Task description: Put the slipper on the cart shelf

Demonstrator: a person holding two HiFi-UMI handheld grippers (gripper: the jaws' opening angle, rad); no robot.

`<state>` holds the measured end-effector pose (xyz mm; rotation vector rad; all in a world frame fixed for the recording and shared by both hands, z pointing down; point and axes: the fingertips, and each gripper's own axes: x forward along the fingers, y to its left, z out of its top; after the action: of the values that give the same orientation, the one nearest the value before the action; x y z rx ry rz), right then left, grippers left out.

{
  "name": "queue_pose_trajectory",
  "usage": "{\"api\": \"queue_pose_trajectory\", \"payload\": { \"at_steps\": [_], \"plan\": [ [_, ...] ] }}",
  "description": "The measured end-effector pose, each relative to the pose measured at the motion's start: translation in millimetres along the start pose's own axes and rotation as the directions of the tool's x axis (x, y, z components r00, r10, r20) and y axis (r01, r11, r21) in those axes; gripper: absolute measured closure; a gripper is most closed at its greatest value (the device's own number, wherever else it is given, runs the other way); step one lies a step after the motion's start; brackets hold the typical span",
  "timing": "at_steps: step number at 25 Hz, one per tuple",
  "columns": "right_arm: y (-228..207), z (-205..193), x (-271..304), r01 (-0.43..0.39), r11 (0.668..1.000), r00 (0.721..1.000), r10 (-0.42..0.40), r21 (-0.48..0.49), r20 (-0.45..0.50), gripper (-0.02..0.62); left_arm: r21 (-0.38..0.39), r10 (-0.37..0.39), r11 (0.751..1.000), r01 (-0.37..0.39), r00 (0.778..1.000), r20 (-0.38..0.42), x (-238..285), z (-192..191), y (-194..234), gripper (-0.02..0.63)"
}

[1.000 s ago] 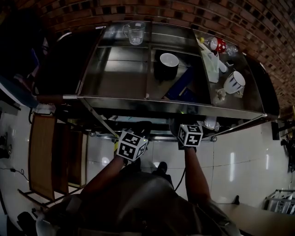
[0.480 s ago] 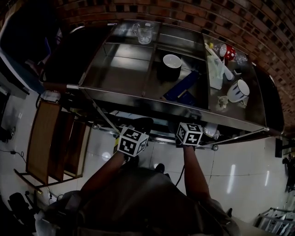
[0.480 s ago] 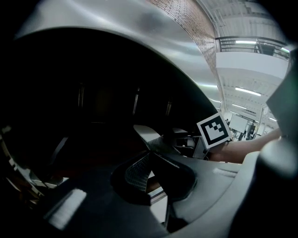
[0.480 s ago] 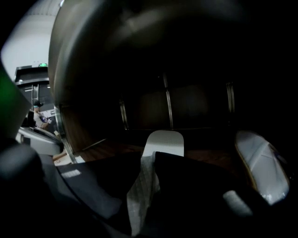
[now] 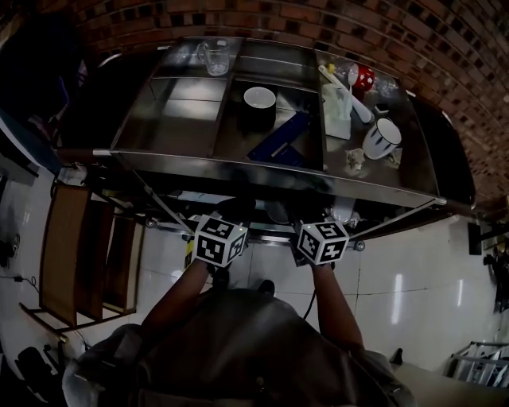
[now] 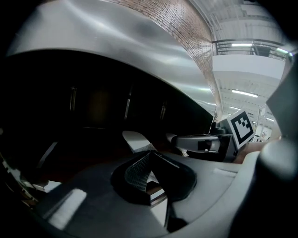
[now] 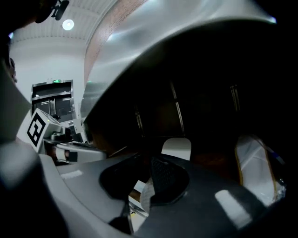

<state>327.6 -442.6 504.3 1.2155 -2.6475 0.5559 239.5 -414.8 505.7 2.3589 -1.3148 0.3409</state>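
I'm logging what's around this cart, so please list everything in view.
cart: one, steel, against the brick wall
glass mug: one, clear, top shelf, far left
cup: one, black with white inside, top shelf, middle
blue flat thing: one, blue, beside the cup
white mug: one, dark pattern, top shelf, right
red spotted thing: one, red and white, far right corner
plastic bag: one, pale, lower shelf, right
slipper: one, white, lower shelf, ahead of the tools
wooden rack: one, brown, floor left of cart
left tool: one, grey with marker cube, at cart's front edge
right tool: one, same, beside it; jaws closing, nothing between them
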Motion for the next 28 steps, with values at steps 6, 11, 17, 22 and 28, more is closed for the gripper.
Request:
{"api": "queue_pose_trajectory", "payload": {
  "at_steps": [6, 11, 17, 22, 28],
  "plan": [
    [26.0, 14.1, -26.4, -0.085, 0.996, 0.996, 0.085, -0.013, 0.017, 0.595, 0.025, -0.058, 0.998, 0.058, 0.998, 0.013, -7.5, 10.5, -21.9, 0.598],
    [40.2, 22.3, -39.2, -0.149, 0.989, 0.988, 0.15, -0.018, 0.024, 0.595, 0.039, -0.079, 0.996, 0.078, 0.996, 0.028, -15.1, 18.8, -27.8, 0.598],
    [44.2, 24.2, -41.6, -0.149, 0.988, 0.989, 0.149, -0.039, 0.017, 0.595, 0.037, -0.084, 0.996, 0.083, 0.996, 0.028, -18.2, 19.4, -31.7, 0.598],
    [45.4, 25.6, -38.5, -0.144, 0.989, 0.989, 0.145, -0.043, 0.005, 0.595, 0.036, -0.066, 0.997, 0.065, 0.998, 0.012, -19.1, 17.0, -28.5, 0.598],
    [47.4, 25.0, -38.1, -0.15, 0.988, 0.989, 0.149, -0.041, -0.008, 0.595, 0.036, -0.07, 0.997, 0.069, 0.997, 0.012, -18.6, 17.6, -30.3, 0.598]
  ]
}}
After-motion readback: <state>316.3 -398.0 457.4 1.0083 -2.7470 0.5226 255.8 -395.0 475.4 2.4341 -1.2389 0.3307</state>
